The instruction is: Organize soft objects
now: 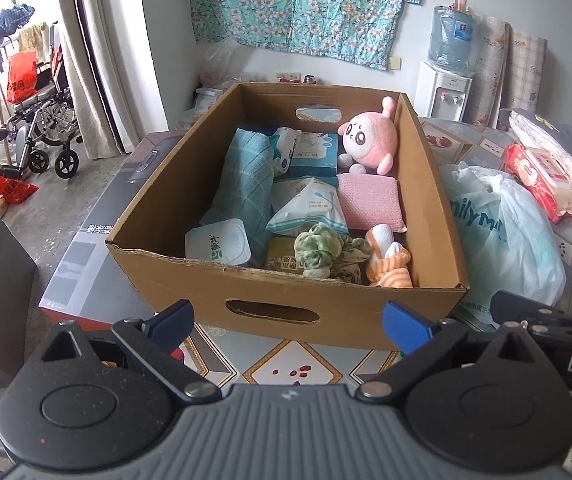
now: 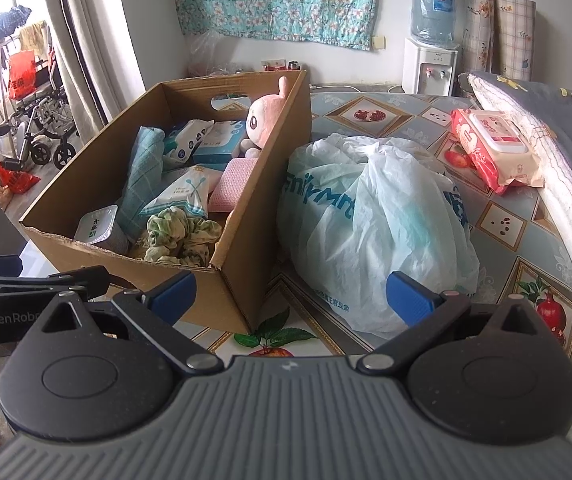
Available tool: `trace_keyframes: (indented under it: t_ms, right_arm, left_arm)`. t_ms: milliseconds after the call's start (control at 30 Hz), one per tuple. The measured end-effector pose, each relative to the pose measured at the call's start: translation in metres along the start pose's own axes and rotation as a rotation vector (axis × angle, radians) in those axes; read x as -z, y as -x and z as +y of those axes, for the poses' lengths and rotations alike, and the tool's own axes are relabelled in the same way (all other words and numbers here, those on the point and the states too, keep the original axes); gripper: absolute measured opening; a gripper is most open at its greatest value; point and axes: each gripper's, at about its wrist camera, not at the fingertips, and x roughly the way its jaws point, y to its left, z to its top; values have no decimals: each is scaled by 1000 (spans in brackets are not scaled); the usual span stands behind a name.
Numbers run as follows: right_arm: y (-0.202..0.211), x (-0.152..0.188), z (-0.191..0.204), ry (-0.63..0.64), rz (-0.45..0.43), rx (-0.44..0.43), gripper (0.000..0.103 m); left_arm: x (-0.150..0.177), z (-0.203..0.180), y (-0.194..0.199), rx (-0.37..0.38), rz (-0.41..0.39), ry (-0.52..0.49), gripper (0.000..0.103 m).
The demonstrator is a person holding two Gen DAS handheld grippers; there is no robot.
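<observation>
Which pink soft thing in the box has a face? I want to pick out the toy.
The pink plush toy in the far right corner of the cardboard box; the pink cloth pad before it is flat and plain.

Pink plush [image 1: 369, 140] sits upright in cardboard box [image 1: 286, 284].

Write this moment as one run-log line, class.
left gripper: open, empty | right gripper: open, empty | cardboard box: holds pink plush, teal towel | plastic bag: beside box
</observation>
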Motion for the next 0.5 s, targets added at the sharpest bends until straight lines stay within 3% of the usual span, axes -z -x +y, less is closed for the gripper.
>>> trace_keyframes:
  t_ms: [500]
  right_arm:
    - [-4,0,1,2,14,3,102]
  left_arm:
    - [1,1,-3,0,15,4,99]
